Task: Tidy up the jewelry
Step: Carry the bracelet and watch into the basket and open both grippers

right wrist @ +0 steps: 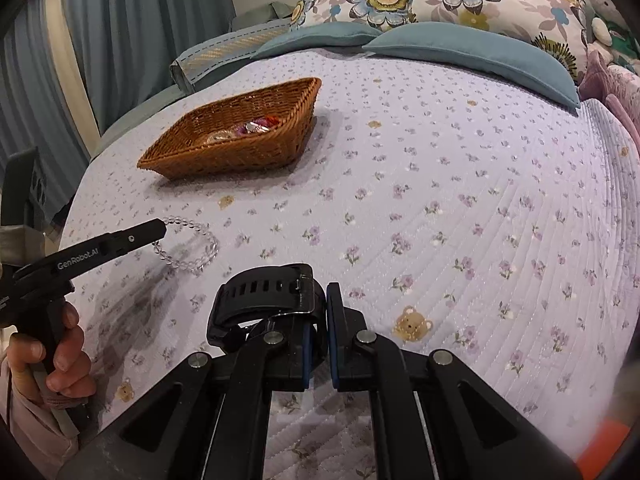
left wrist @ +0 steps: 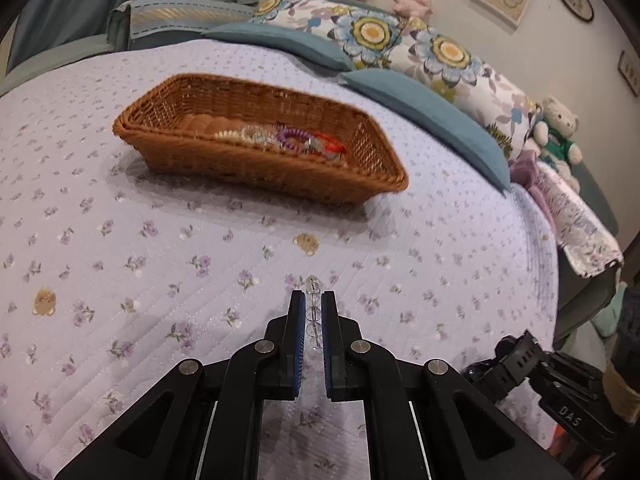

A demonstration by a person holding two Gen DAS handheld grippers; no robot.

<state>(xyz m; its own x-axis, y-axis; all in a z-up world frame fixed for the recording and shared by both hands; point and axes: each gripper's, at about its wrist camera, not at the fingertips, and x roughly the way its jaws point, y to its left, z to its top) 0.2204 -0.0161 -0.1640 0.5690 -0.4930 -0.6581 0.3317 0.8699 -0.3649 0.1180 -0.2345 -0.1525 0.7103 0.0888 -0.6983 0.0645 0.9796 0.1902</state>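
On the bed's lilac flowered quilt [left wrist: 160,240] a brown wicker basket [left wrist: 256,168] sits toward the pillows, with several bead bracelets [left wrist: 280,138] lying in a heap on its floor. Nearer the camera, the left tool [left wrist: 312,300] points forward and downward over the quilt, its two blue-padded fingers drawn almost together on a clear bead bracelet [left wrist: 312,312] whose beads run in a line up the narrow gap and stick out past the tips. Seen from the right wrist view, that same left tool [right wrist: 162,229] reaches in from the left edge, level to slightly raised, with the clear bracelet [right wrist: 192,246] hanging from its tip as a loop just above the quilt and casting a shadow below. A person's left hand [right wrist: 60,352] wraps around the tool's black handle, fingers curled at the front, a pale sleeve behind it. The right tool [right wrist: 318,292] also tilts downward toward the quilt, its jaws closed narrow on the strap of a black watch [right wrist: 264,292]; the band arches out to the left of the fingers, with its metal buckle [right wrist: 304,284] pressed near the left pad. The basket [right wrist: 236,136] lies well apart from both tools, farther up the bed.
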